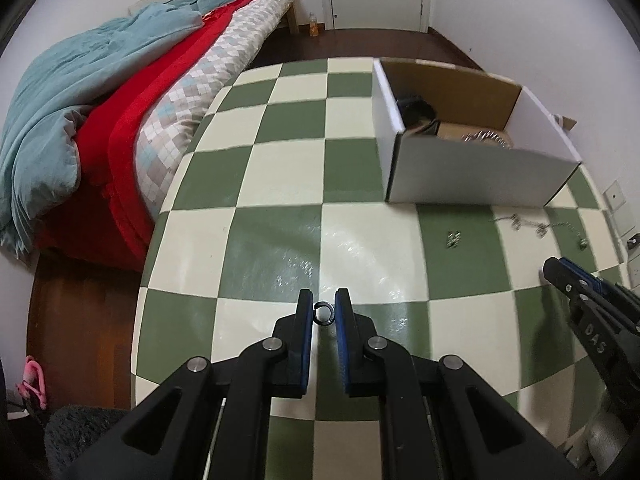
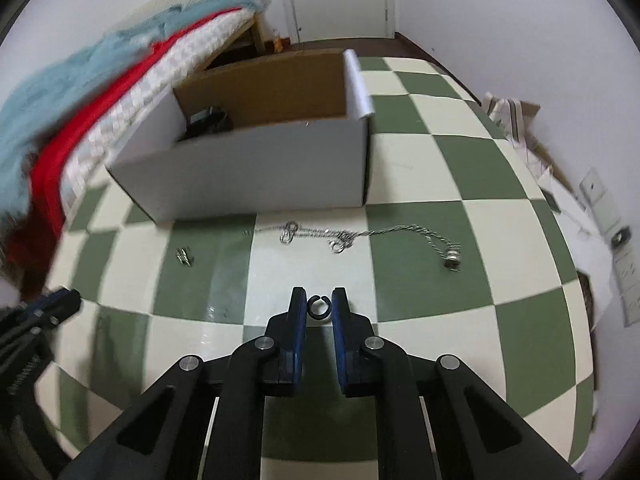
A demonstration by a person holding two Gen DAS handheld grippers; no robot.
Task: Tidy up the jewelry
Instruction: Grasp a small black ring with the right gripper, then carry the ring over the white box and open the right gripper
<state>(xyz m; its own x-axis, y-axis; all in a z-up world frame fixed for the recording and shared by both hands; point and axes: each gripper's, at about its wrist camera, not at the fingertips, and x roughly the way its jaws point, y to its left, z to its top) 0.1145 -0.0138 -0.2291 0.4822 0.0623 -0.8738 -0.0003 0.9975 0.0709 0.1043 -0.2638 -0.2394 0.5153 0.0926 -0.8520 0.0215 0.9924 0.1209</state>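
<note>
Left wrist view. The left gripper (image 1: 324, 306), black with blue pads, sits at lower centre of frame. Its jaws are nearly together with a small dark open ring (image 1: 323, 313) between the tips; whether the pads actually pinch it or only flank it, I cannot tell. The white cardboard box with brown inside (image 1: 476, 176) stands at upper right of frame, ahead and to the right of this tool, open side up.

Right wrist view. The small silver clasp piece (image 2: 184, 257) lies left of centre on a green square of the green-and-cream checked tabletop (image 2: 420, 184). The right gripper (image 2: 319, 302) is at lower centre, jaws likewise narrow around a second small dark split ring (image 2: 319, 306); grip not confirmed. The thin silver chain with small rings and a bead at its end (image 2: 352, 235) lies just beyond the tips, its long axis running left to right across the frame, parallel to the box's near wall and close in front of it.

Judgement: the right tool is nearer the chain; the box lies straight ahead beyond it.
</note>
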